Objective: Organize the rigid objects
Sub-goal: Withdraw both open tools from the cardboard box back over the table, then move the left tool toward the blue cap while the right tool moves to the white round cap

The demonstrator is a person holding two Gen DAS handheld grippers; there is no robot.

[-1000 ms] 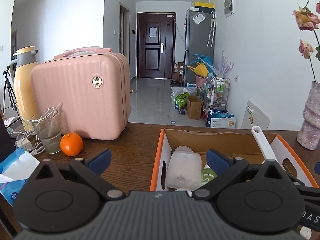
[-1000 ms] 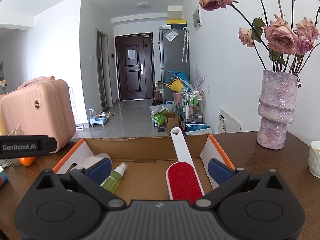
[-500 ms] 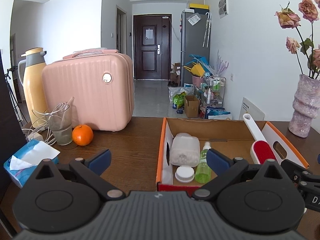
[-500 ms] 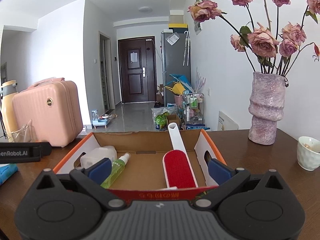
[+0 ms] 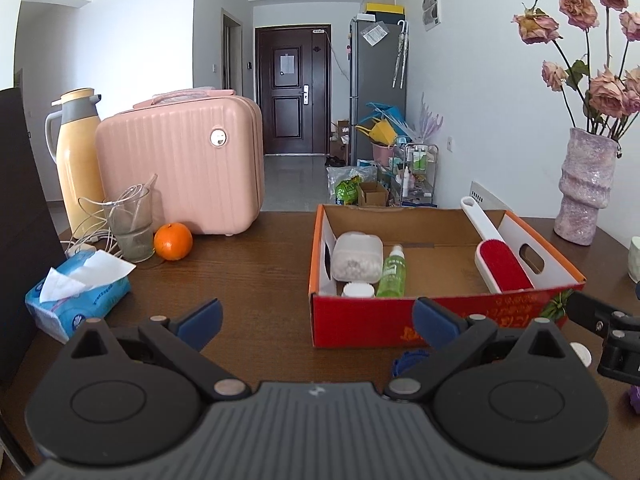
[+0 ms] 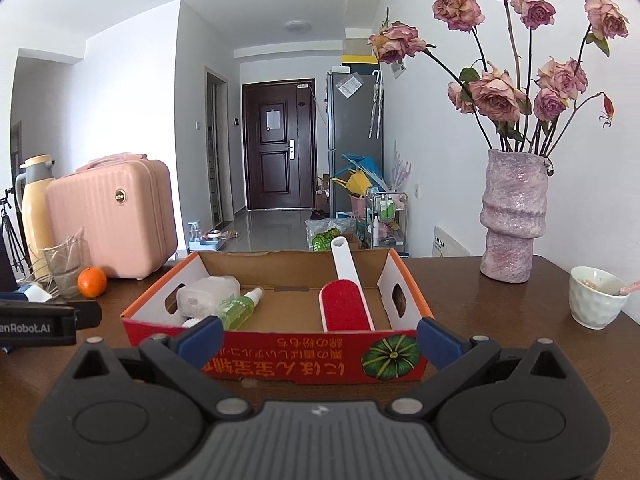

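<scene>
— Clutter on the left wrist view?

— Plenty. The left gripper (image 5: 316,318) was spread wide and empty, just short of the cardboard box (image 5: 436,322). Inside lay a clear container (image 5: 357,257), a green spray bottle (image 5: 393,270), a white cap (image 5: 358,290) and a red lint brush (image 5: 500,260). An orange (image 5: 173,241), a glass (image 5: 130,226), a tissue pack (image 5: 76,300) and a pink case (image 5: 180,168) stood well to the left.

— Anything hidden?

— A blue item (image 5: 404,362) behind the right finger; I couldn't identify it.

— And the right wrist view?

— The right gripper (image 6: 318,340) was spread too, holding nothing, with the box's front wall between its fingertips. A vase (image 6: 512,216) and a white cup (image 6: 596,296) stood to the right.
</scene>
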